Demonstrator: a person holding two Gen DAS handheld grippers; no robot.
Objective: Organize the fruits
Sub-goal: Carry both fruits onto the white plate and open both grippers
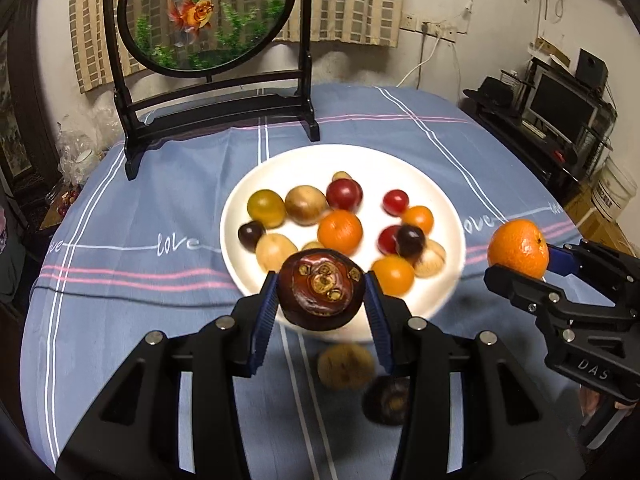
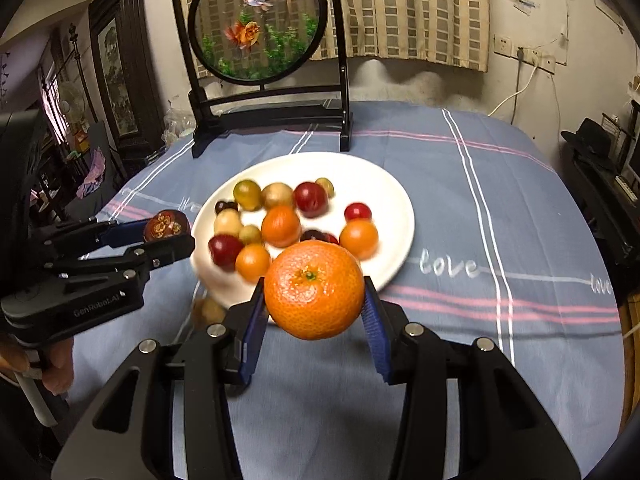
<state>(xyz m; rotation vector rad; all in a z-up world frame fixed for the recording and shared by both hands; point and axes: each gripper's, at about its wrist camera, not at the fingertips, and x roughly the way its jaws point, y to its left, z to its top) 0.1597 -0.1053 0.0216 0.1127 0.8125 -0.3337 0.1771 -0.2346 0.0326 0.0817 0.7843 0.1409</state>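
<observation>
My left gripper (image 1: pixel 321 294) is shut on a dark purple mangosteen (image 1: pixel 322 288), its underside facing the camera, held above the near rim of the white plate (image 1: pixel 248 280). My right gripper (image 2: pixel 315 298) is shut on an orange mandarin (image 2: pixel 314 289), held over the plate's (image 2: pixel 396 200) near edge. In the left wrist view the right gripper (image 1: pixel 520 258) with the mandarin (image 1: pixel 518 249) hangs to the right of the plate. In the right wrist view the left gripper (image 2: pixel 166 230) with the mangosteen (image 2: pixel 166 225) is at the plate's left. The plate holds several small fruits: orange, red, tan, dark.
Two loose fruits lie on the blue striped cloth near the plate: a tan one (image 1: pixel 346 366) and a dark one (image 1: pixel 388 400). A black-framed goldfish screen (image 1: pixel 208 16) stands behind the plate. Furniture and a monitor (image 1: pixel 560 108) stand at the right of the table.
</observation>
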